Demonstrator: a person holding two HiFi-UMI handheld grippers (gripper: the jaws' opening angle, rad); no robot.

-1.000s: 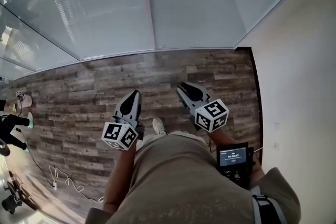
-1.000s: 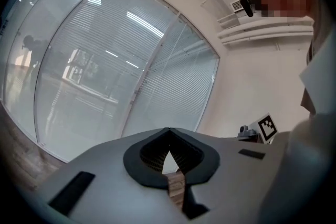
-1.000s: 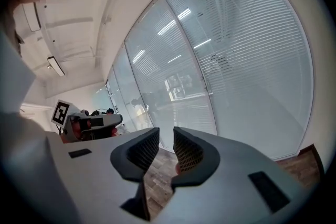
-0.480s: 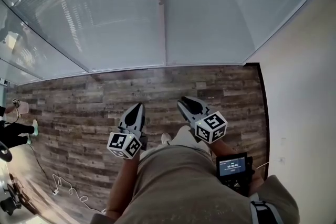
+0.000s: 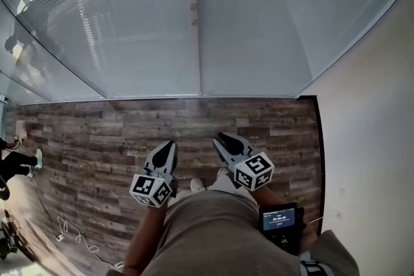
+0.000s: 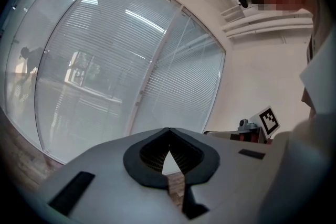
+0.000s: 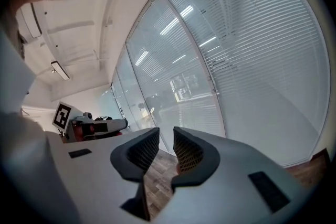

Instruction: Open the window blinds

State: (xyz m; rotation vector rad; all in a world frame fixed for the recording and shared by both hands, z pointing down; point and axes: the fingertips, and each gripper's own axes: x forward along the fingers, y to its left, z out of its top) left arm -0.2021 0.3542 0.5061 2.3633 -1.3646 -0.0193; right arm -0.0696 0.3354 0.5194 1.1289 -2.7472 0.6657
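Two grippers sit low in the head view, just above the person's lap, both pointing up the frame toward the window. The left gripper (image 5: pixel 168 147) has its fingers (image 6: pixel 149 153) pressed together at the tips with nothing between them; in the left gripper view only a small hollow shows behind the closed tips. The right gripper (image 5: pixel 221 138) has its fingers (image 7: pixel 190 152) a narrow gap apart, and only floor shows through that gap.

The window blinds (image 5: pixel 123 22) fill the upper part of the head view. They hang lowered across two panes split by an upright frame post (image 5: pixel 194 16) and reach down to the wood plank floor (image 5: pixel 90 132). Both grippers are well apart from the blinds, with a band of floor between. A plain pale wall (image 5: pixel 375 139) runs down the right side of the frame. A small black device with a lit screen (image 5: pixel 279 219) sits by the person's right forearm at lower right. Another person's legs (image 5: pixel 16 161) show at the left edge.
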